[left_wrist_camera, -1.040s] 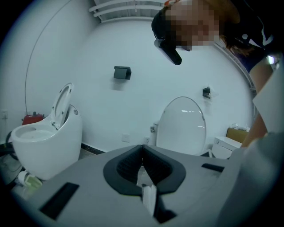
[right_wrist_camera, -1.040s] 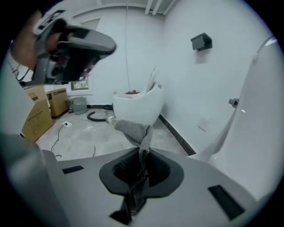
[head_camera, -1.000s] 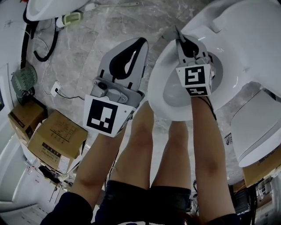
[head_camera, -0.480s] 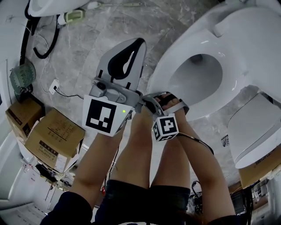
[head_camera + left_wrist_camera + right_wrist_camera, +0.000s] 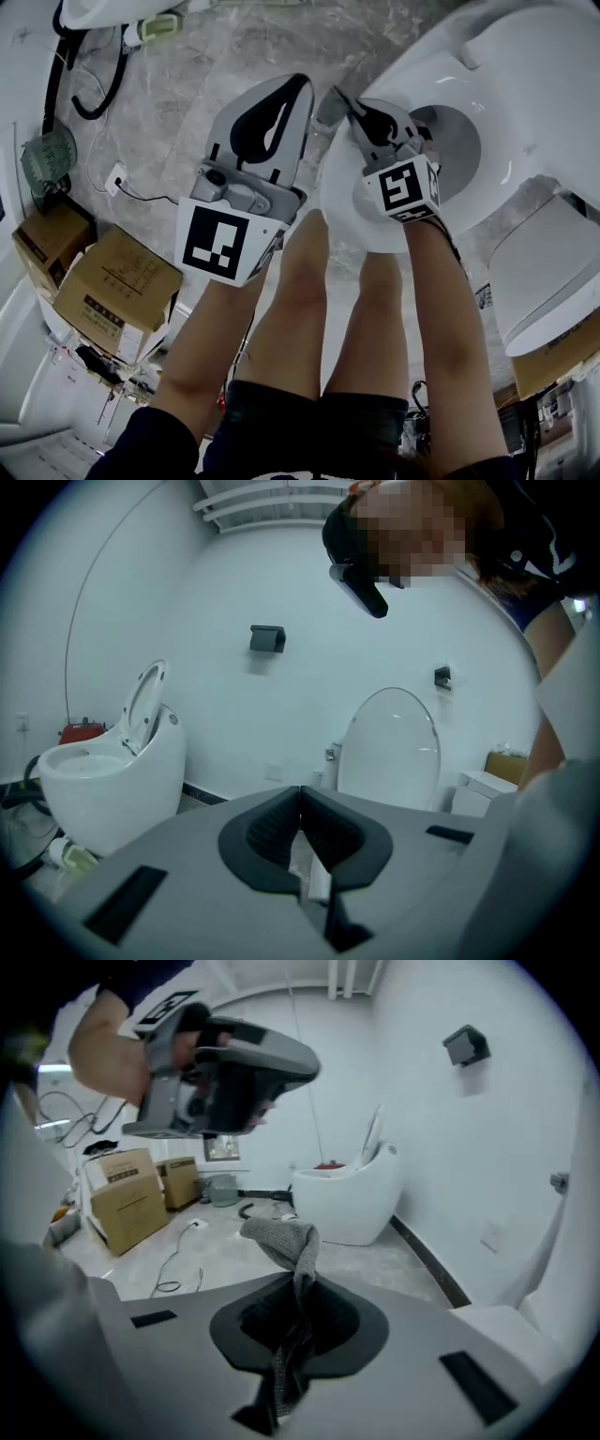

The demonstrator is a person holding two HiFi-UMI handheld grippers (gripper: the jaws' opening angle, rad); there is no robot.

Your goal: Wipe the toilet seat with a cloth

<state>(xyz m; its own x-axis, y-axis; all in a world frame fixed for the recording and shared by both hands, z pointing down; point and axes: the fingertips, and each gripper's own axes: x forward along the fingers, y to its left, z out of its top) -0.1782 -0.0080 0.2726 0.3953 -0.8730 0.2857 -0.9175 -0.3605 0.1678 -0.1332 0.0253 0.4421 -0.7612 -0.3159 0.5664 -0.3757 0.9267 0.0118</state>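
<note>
The white toilet seat [image 5: 349, 211] rings the bowl at the upper right of the head view. My right gripper [image 5: 339, 97] reaches over the seat's left rim, shut on a grey knitted cloth [image 5: 327, 109]. In the right gripper view the cloth [image 5: 281, 1234] sticks up out of the closed jaws of that gripper [image 5: 300, 1283] and folds over at its top. My left gripper [image 5: 302, 86] is held over the marble floor just left of the toilet, off the seat. Its jaws meet in the left gripper view [image 5: 300, 789], with nothing held.
Two cardboard boxes [image 5: 117, 295] stand at the left by a black hose [image 5: 94, 103] and a floor cable. A second toilet [image 5: 103, 771] stands further left. A raised white lid [image 5: 544, 272] is at the right. The person's bare legs [image 5: 300, 309] stand before the bowl.
The right gripper with the cloth was over the bowl, drew back to the person's knees, and has now moved forward again onto the seat's left rim. The left gripper barely moved.
</note>
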